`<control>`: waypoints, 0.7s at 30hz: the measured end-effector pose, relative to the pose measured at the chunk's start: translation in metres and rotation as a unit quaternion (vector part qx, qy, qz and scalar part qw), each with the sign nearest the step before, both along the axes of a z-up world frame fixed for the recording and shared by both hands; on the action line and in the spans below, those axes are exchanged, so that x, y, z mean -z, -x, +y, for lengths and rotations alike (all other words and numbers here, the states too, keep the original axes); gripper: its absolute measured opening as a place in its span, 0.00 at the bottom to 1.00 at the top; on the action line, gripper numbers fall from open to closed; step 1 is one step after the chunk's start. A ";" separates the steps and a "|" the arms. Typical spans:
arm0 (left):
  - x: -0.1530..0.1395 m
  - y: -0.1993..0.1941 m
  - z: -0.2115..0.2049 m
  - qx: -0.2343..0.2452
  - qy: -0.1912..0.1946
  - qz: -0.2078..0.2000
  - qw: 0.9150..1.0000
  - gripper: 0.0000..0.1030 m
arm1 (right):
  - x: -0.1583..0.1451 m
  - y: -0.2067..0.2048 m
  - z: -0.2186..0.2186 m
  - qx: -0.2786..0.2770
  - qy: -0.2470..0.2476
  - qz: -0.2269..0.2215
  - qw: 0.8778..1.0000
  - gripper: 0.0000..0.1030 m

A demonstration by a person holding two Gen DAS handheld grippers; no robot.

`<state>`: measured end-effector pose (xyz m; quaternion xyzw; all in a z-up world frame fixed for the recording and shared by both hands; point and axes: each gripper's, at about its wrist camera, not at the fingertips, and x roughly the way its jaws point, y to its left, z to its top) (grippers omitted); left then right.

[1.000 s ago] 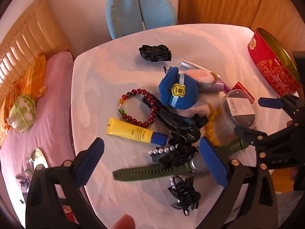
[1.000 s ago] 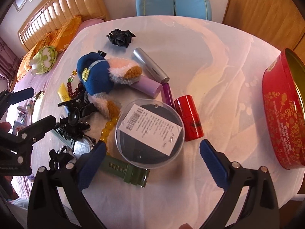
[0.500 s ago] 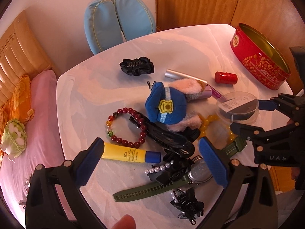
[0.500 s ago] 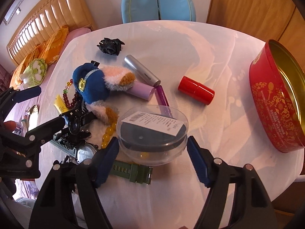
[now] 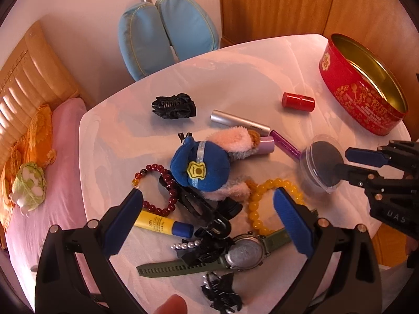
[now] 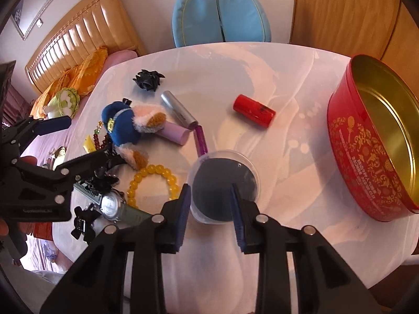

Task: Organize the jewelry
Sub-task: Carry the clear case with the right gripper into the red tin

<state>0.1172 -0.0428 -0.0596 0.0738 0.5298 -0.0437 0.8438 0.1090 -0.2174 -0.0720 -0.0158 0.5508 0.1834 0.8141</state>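
My right gripper (image 6: 209, 204) is shut on a clear round plastic case (image 6: 225, 180) with a dark disc inside, holding it tilted above the table; the case also shows in the left wrist view (image 5: 323, 166). My left gripper (image 5: 207, 218) is open and empty, above a pile with a yellow bead bracelet (image 5: 264, 204), a dark red bead bracelet (image 5: 162, 191), a green watch (image 5: 243, 252), black hair clips (image 5: 201, 210) and a pearl clip (image 5: 186, 244). An open red tin (image 6: 377, 146) stands at the right.
A blue plush toy (image 5: 207, 167), a yellow tube (image 5: 162, 225), a silver tube (image 5: 239, 121), purple tubes (image 6: 178, 133), a red cylinder (image 6: 254, 111) and a black scrunchie (image 5: 174, 106) lie on the white table (image 5: 235, 76). A blue chair (image 5: 167, 34) stands behind; a bed (image 5: 34, 157) lies left.
My right gripper closed on the clear case and lifted and tilted it, uncovering the yellow bracelet. The left gripper rose and tilted back, staying open.
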 end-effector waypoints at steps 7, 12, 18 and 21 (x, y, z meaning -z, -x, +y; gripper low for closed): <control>-0.003 -0.006 -0.018 -0.035 0.026 0.015 0.999 0.94 | 0.004 -0.010 -0.036 -0.009 -0.048 0.008 0.999 0.93; 0.000 -0.010 -0.021 -0.036 0.029 0.020 0.999 0.94 | 0.026 -0.021 -0.023 -0.036 -0.009 0.016 0.999 0.93; -0.002 -0.011 -0.014 -0.026 0.013 0.009 1.000 0.94 | 0.050 -0.034 -0.002 -0.056 0.017 0.021 0.998 0.93; 0.003 -0.012 -0.008 -0.032 0.014 0.014 0.999 0.94 | 0.056 -0.036 0.002 -0.055 0.028 0.020 0.998 0.90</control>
